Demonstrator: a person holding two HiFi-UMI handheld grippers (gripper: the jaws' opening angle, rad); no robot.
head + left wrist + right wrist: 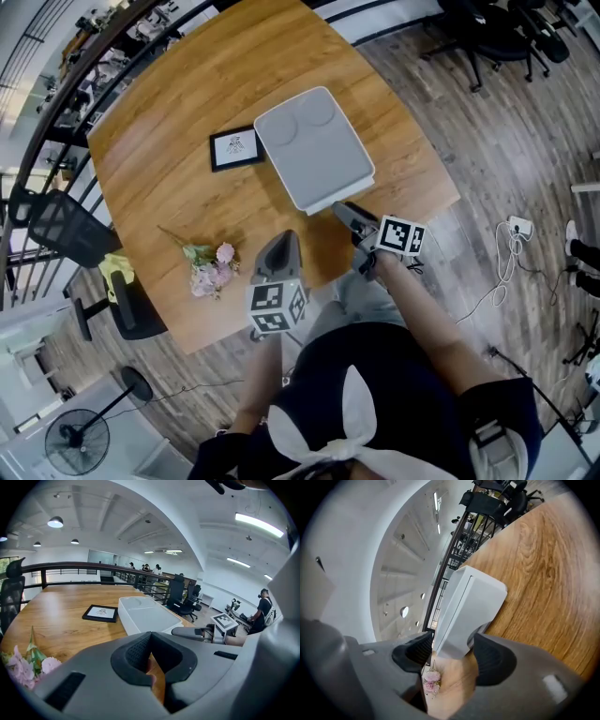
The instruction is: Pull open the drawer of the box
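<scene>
The white box [314, 150] lies flat in the middle of the round wooden table [178, 122]. Its near end faces me. My right gripper [345, 212] is at that near end, open. In the right gripper view the box's front corner [468, 606] sits between the wide jaws [452, 651], and the pads do not press on it. My left gripper [286, 240] hovers over the table's near edge, a little short of the box, with its jaws shut on nothing. From the left gripper view [151, 637] the box [145, 616] lies ahead. I cannot make out a drawer handle.
A black-framed picture [236, 148] lies left of the box. A pink flower sprig [211, 267] rests near the table's front left edge. Office chairs [70, 230] stand left of the table, a fan [80, 439] and a cable [511, 248] are on the floor.
</scene>
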